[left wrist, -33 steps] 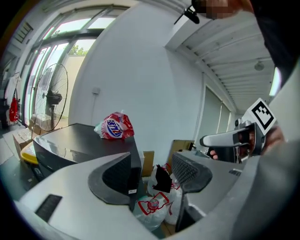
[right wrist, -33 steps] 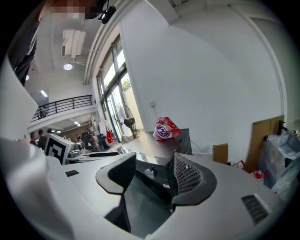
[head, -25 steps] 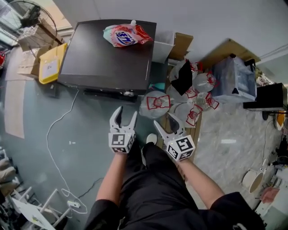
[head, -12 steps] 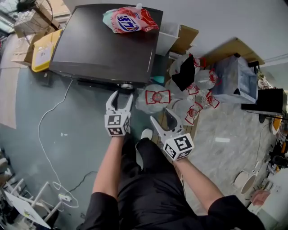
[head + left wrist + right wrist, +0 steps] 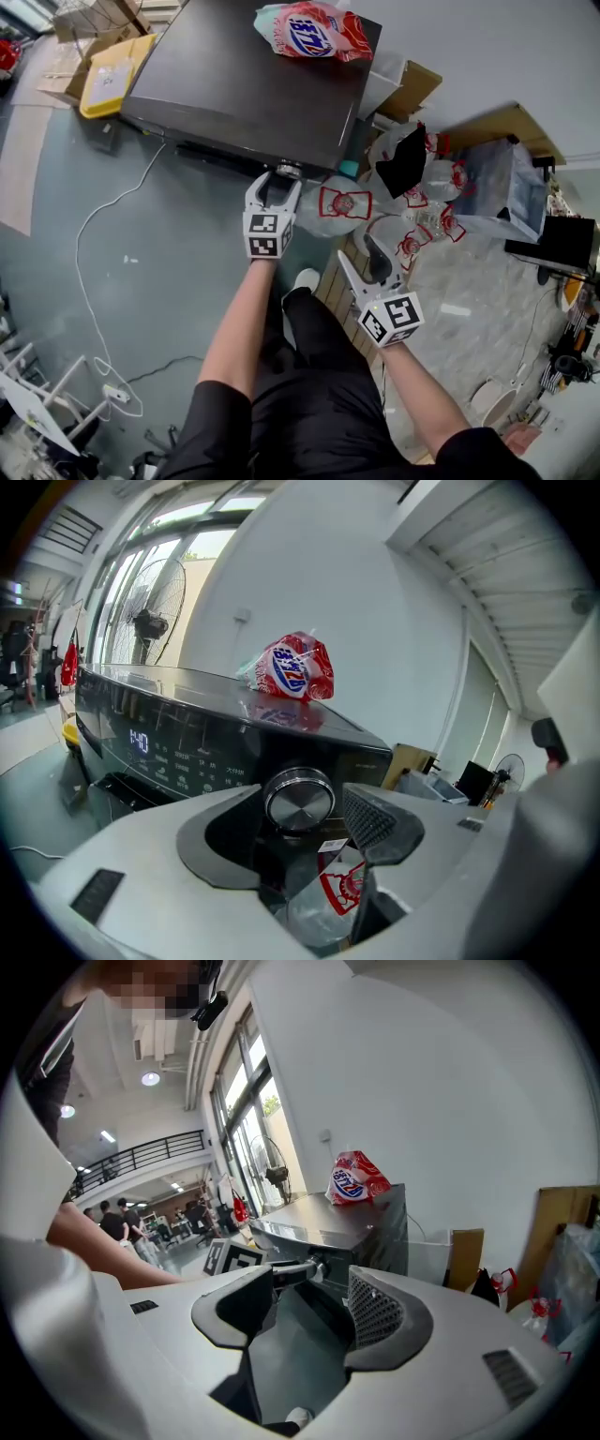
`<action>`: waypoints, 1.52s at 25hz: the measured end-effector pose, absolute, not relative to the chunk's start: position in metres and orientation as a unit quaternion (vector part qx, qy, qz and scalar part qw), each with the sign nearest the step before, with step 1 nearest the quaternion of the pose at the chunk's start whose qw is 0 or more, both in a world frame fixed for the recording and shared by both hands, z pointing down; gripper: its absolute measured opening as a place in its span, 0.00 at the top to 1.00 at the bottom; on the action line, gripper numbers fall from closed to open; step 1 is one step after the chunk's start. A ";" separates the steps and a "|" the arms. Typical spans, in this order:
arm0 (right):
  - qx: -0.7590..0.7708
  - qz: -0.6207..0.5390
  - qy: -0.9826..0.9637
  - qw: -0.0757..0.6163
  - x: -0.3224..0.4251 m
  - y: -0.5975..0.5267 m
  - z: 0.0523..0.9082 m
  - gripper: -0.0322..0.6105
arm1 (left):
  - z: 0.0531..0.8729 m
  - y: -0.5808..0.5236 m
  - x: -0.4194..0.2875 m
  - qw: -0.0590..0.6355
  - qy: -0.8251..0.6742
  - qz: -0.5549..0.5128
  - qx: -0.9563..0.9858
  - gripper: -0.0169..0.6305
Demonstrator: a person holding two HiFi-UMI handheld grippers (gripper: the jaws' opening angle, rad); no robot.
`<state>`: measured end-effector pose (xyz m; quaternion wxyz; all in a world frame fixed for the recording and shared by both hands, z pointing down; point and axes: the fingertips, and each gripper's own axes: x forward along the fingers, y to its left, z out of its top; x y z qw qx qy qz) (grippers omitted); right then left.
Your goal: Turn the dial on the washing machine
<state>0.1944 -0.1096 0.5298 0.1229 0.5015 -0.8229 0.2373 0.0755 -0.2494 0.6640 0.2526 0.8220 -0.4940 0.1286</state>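
The dial [image 5: 289,170] is sitting at the right end of the washing machine [image 5: 234,84] front panel. My left gripper [image 5: 274,185] is hovering right at it, jaws wide apart, gripping nothing. My right gripper [image 5: 359,255] is hanging well apart, jaws open, empty.

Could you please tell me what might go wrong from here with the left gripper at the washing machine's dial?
1. The dial looks smooth and polished. The left gripper, its jaws open and not yet on it, might slip once it closes and twists.
2. The lit control panel lies right beside the dial, so a jaw tip could brush a touch key.
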 end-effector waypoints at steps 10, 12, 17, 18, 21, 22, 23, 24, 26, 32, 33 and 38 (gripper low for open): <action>0.484 0.240 -0.831 0.131 0.183 -0.099 0.541 0.60 | 0.676 -0.262 0.081 0.269 -0.499 0.108 0.817 0.59; 0.482 0.237 -0.833 0.133 0.183 -0.104 0.544 0.60 | 0.677 -0.264 0.081 0.264 -0.503 0.105 0.816 0.59; 0.478 0.226 -0.838 0.137 0.185 -0.108 0.550 0.60 | 0.678 -0.262 0.080 0.253 -0.507 0.105 0.817 0.59; 0.479 0.226 -0.837 0.138 0.186 -0.109 0.551 0.60 | 0.678 -0.262 0.079 0.249 -0.508 0.109 0.817 0.58; 0.486 0.228 -0.832 0.139 0.191 -0.107 0.554 0.60 | 0.678 -0.262 0.081 0.221 -0.509 0.133 0.821 0.58; 0.487 0.230 -0.831 0.139 0.192 -0.106 0.556 0.60 | 0.678 -0.262 0.081 0.211 -0.508 0.139 0.823 0.58; 0.486 0.232 -0.831 0.139 0.192 -0.105 0.558 0.60 | 0.678 -0.262 0.081 0.204 -0.507 0.141 0.826 0.58; 0.486 0.233 -0.831 0.139 0.192 -0.103 0.560 0.60 | 0.678 -0.261 0.081 0.196 -0.505 0.144 0.828 0.58; 0.487 0.236 -0.830 0.138 0.193 -0.101 0.561 0.60 | 0.678 -0.260 0.081 0.179 -0.505 0.158 0.830 0.59; 0.494 0.232 -0.827 0.135 0.201 -0.104 0.561 0.60 | 0.674 -0.261 0.084 0.117 -0.509 0.197 0.830 0.59; 0.494 0.234 -0.826 0.136 0.201 -0.104 0.562 0.60 | 0.674 -0.261 0.084 0.110 -0.508 0.203 0.830 0.59; 0.491 0.239 -0.826 0.138 0.199 -0.104 0.564 0.60 | 0.677 -0.258 0.086 0.081 -0.492 0.229 0.836 0.60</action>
